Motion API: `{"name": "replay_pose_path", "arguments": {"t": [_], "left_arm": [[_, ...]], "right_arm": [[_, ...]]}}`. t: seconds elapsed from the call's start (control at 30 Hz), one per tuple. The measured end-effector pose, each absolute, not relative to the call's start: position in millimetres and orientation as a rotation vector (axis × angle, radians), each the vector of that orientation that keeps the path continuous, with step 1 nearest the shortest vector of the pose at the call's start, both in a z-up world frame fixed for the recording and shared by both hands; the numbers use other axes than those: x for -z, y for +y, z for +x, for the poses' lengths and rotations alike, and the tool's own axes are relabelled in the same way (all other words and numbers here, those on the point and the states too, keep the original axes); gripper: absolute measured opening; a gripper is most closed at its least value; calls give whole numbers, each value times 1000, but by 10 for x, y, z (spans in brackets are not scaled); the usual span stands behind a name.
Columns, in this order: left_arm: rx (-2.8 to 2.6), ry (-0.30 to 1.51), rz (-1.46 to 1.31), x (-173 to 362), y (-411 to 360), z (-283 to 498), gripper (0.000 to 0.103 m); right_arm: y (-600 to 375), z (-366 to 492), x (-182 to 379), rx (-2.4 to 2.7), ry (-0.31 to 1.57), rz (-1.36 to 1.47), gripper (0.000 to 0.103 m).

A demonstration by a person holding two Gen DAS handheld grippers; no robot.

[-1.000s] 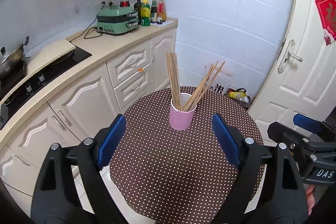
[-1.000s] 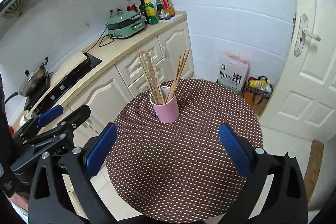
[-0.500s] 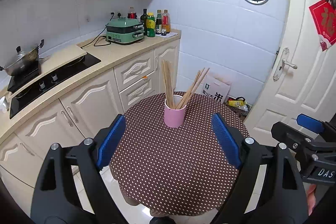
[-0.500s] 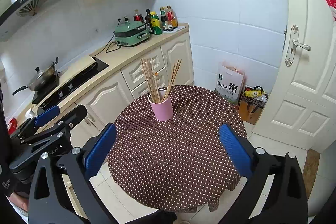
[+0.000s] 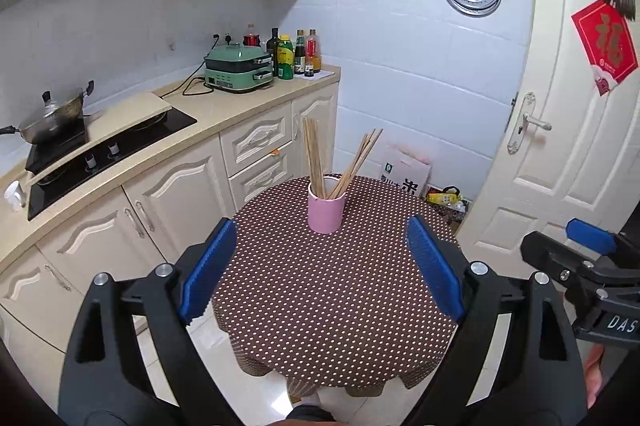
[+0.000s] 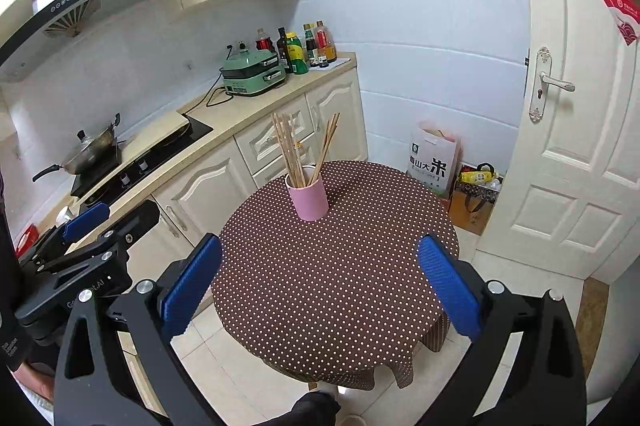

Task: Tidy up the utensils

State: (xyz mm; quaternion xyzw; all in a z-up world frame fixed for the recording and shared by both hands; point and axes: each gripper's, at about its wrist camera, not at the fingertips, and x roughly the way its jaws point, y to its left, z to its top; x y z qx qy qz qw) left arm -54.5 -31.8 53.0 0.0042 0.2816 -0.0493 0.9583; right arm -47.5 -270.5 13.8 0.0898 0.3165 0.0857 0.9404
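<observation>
Hovering above the near edge of the table [image 5: 320, 306], the left gripper [image 5: 320, 266] has its blue pads spread wide apart with nothing between them. The right gripper [image 6: 320, 286] is likewise gaping and empty, held over the near side of the same dotted brown cloth; each gripper shows at the edge of the other's view, well apart. Farther out, toward the far left part of the tabletop, a pink cup [image 5: 326, 212] stands upright, clear of both grippers. Chopsticks [image 5: 314, 162] stand in it in two bunches, one nearly upright at the left, the other leaning right; their count is hard to make out. Beyond the table on the left runs a counter [image 5: 224, 110] with a green cooker [image 5: 238, 72], bottles [image 5: 296, 52] and a stove [image 5: 108, 146] bearing a wok [image 5: 52, 116]. A rice bag [image 6: 434, 158] sits on the floor at the far wall, and a white door [image 6: 580, 146] is at the right.
</observation>
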Motion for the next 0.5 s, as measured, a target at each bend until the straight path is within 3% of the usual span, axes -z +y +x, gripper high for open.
{"name": "replay_pose_path", "arguments": {"t": [0.5], "left_arm": [[107,570,23,-459,-328,-657,85]], "right_arm": [[-2755,-561,-107,-169,646,194,95]]}}
